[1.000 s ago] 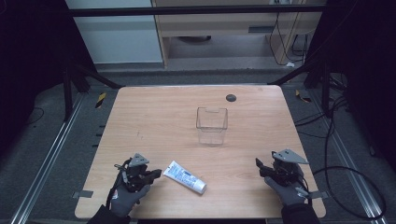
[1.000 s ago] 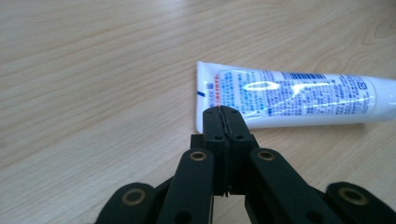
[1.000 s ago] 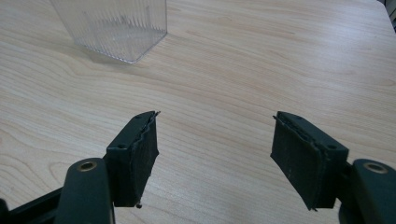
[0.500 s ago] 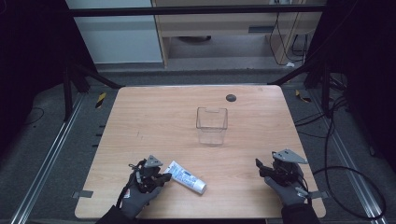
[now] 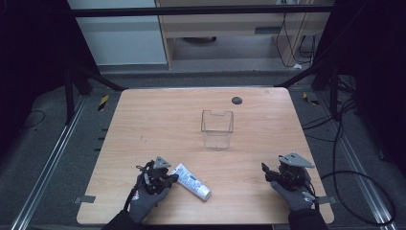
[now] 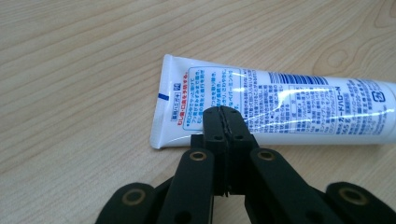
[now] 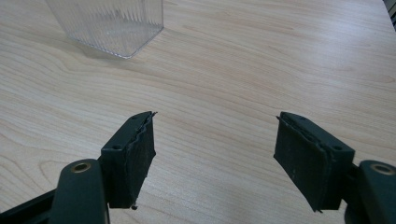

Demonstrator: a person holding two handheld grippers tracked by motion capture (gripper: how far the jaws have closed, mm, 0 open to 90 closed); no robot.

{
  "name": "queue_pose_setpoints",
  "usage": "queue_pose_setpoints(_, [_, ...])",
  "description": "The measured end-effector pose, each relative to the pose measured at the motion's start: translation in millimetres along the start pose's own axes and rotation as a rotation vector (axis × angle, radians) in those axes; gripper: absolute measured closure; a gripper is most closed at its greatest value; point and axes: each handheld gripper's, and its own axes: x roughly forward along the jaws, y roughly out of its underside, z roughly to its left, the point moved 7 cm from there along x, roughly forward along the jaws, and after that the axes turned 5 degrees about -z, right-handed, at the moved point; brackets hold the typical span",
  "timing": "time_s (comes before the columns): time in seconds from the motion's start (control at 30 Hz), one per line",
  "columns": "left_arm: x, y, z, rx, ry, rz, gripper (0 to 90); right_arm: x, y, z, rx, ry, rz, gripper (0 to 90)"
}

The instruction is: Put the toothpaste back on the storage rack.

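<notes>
- Two grippers sit at the near edge of the worktop [image 5: 143, 120].
- Nothing is moved yet. The tube [image 5: 191, 181] lies flat at the near left, and the clear box [image 5: 217, 128] in the middle looks empty.
- Left gripper [image 6: 226, 112]: jaws shut tight, tips over the tube's flat end, holding nothing.
- Right gripper [image 7: 215, 156]: jaws wide open, empty.

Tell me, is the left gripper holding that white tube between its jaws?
No, the left gripper has its jaws pressed together with nothing between them, above the white tube lying on the table.
</notes>
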Motion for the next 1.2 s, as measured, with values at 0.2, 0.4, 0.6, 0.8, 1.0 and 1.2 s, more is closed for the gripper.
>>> queue_pose_setpoints(0.2, [7.4, -7.0, -0.3, 0.0, -0.002, -0.016, 89.2, 1.5, 0.0, -0.3, -0.003, 0.004, 0.0, 28.0])
queue_pose_setpoints(0.4, [15.6, -13.6, -3.2, 0.001, -0.001, -0.027, 89.2, 2.7, 0.2, 0.9, -0.009, 0.005, 0.004, 27.5])
queue_pose_setpoints(0.6, [24.8, -20.3, -6.0, 0.0, 0.004, -0.027, 89.3, 2.0, 0.0, -0.5, -0.006, 0.011, 0.0, 27.0])
queue_pose_setpoints(0.8, [30.0, -24.0, -9.4, 0.008, 0.006, -0.022, 89.3, 2.9, 1.0, -0.8, -0.005, 0.015, 0.004, 26.7])
queue_pose_setpoints(1.0, [34.1, -27.7, -12.2, 0.013, 0.013, -0.016, 89.3, 3.0, 1.1, -1.6, -0.003, 0.021, 0.003, 26.0])
queue_pose_setpoints(1.2, [37.2, -29.9, -16.3, 0.017, 0.021, -0.014, 89.3, 4.0, 2.1, -2.0, -0.011, 0.023, 0.009, 25.7])
